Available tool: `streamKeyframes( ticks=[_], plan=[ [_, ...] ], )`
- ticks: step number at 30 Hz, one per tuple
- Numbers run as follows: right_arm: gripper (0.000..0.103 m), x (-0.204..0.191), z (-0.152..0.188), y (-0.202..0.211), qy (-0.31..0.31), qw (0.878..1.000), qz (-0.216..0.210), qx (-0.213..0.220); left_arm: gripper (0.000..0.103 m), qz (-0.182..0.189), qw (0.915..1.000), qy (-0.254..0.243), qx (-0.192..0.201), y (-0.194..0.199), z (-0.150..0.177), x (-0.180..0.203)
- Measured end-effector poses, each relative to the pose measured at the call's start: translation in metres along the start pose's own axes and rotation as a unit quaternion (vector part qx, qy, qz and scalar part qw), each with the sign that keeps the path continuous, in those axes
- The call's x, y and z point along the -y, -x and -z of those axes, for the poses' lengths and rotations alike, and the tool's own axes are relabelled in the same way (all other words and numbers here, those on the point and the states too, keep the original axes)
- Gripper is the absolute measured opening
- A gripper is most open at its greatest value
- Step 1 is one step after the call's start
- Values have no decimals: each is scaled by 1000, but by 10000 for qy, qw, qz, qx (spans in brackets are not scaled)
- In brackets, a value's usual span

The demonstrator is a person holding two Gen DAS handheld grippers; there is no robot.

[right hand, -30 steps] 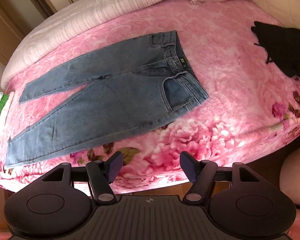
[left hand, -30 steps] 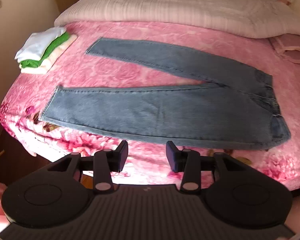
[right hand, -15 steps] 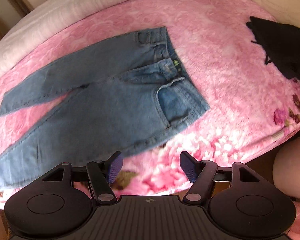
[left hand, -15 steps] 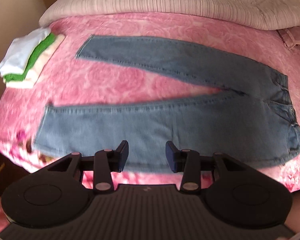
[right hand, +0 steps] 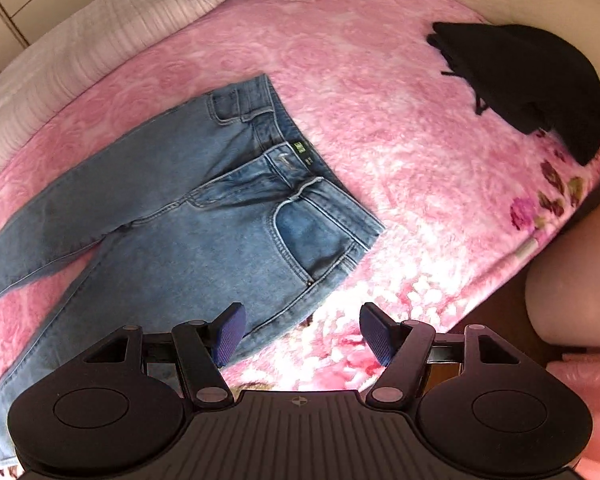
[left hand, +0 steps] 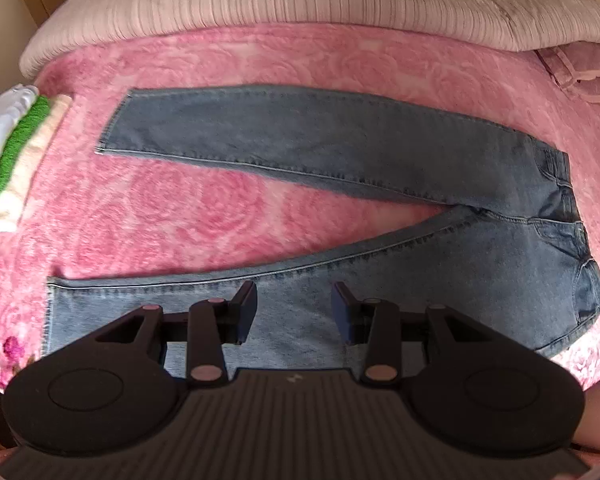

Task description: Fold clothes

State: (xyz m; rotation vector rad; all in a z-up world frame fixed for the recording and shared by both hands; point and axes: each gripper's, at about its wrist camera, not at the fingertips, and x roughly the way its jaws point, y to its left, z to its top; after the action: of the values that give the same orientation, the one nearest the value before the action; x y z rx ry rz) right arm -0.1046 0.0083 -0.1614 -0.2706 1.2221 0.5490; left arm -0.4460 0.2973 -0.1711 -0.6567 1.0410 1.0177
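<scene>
Blue jeans (left hand: 340, 152) lie flat on the pink blanket, legs spread in a V toward the left, waistband at the right. My left gripper (left hand: 294, 306) is open above the middle of the near leg, nothing between its fingers. In the right wrist view the jeans (right hand: 204, 216) show their waistband and front pocket. My right gripper (right hand: 300, 332) is open over the near hip edge of the jeans, its blue-padded fingers empty.
A folded stack of white, green and cream clothes (left hand: 8, 156) sits at the bed's left edge. A black garment (right hand: 528, 80) lies at the far right. A pale ribbed quilt (left hand: 300, 0) runs along the back. A person's arm (right hand: 576, 280) shows at right.
Both grippers have moved forward and down toward the bed. The jeans now fill more of each view and lie under the fingers. The jeans themselves have not moved.
</scene>
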Motion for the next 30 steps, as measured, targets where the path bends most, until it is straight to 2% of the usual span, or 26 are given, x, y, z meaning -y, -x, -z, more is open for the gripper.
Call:
streamKeyframes(
  ticks=[11, 19, 23, 30],
  plan=[
    [67, -3, -20, -17, 124, 9999, 43, -100, 36, 75, 9998, 159, -35, -14, -6, 8],
    [67, -17, -65, -52, 847, 9957, -267, -255, 37, 71, 9986, 525, -91, -24, -5, 28],
    [67, -21, -87, -81, 1258, 9902, -512, -322, 37, 192, 9986, 460, -191, -42, -4, 55],
    [67, -32, -128, -146, 1901, 9771, -829, -485, 37, 424, 9988, 63, -217, -103, -20, 103]
  ],
)
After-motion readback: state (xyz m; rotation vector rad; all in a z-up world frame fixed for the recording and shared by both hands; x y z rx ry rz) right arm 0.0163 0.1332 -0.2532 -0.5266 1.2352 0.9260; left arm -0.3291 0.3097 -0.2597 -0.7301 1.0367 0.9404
